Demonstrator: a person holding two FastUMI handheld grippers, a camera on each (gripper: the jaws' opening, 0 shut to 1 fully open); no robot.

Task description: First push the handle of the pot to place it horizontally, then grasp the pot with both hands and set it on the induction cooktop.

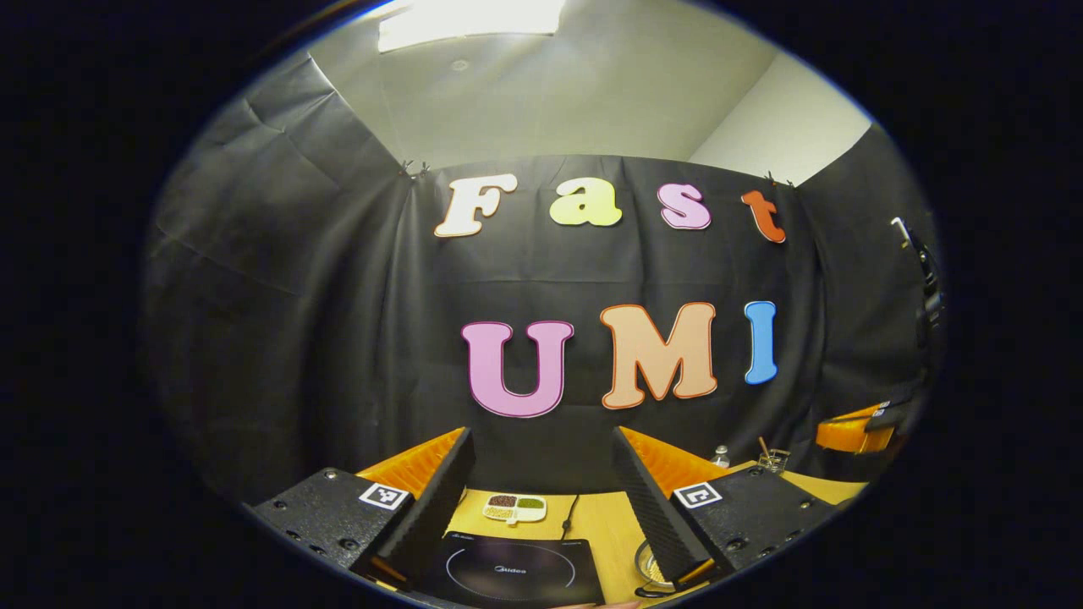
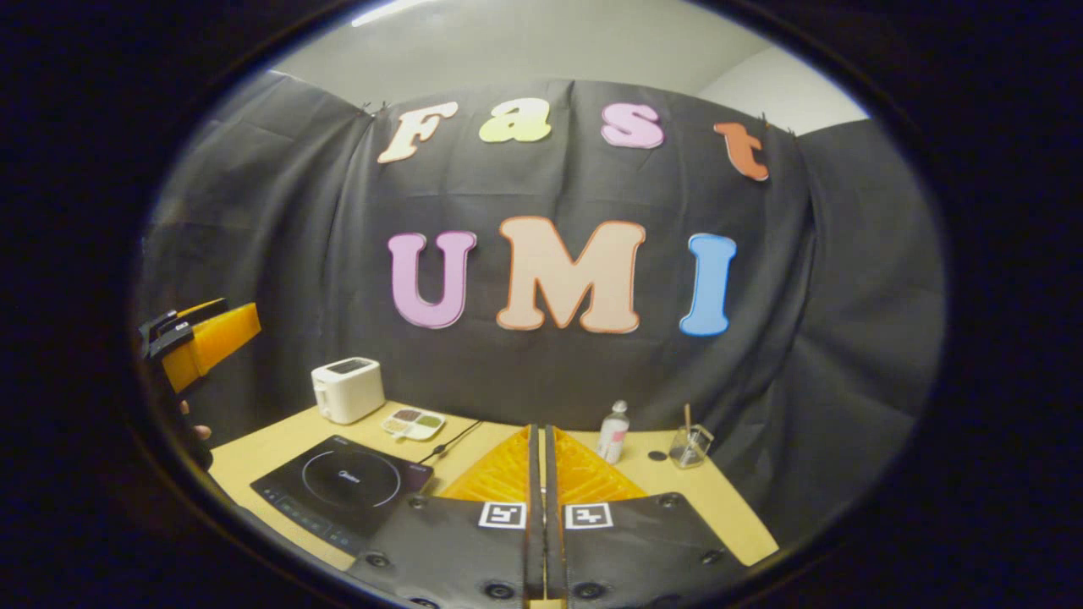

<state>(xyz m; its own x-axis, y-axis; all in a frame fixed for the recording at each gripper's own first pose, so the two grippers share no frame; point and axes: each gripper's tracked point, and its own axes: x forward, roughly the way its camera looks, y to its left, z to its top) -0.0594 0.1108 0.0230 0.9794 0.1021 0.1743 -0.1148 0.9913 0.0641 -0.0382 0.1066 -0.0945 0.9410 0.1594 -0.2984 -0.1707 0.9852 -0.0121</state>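
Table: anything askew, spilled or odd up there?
Nothing stands out. The induction cooktop lies flat on the table with its top bare; toaster, divided dish, bottle and glass stand upright. No spills visible.

L gripper (image 1: 541, 474) raised over the table, fingers wide apart.
Below betw. them: flat black glass induction cooktop (image 1: 516, 571) w/ ring mark on light wooden table (image 1: 605, 524); small white divided dish (image 1: 514, 507) w/ brown & green fillings behind it, black cable (image 1: 571, 512) beside dish. Other gripper (image 1: 859, 427) far R.
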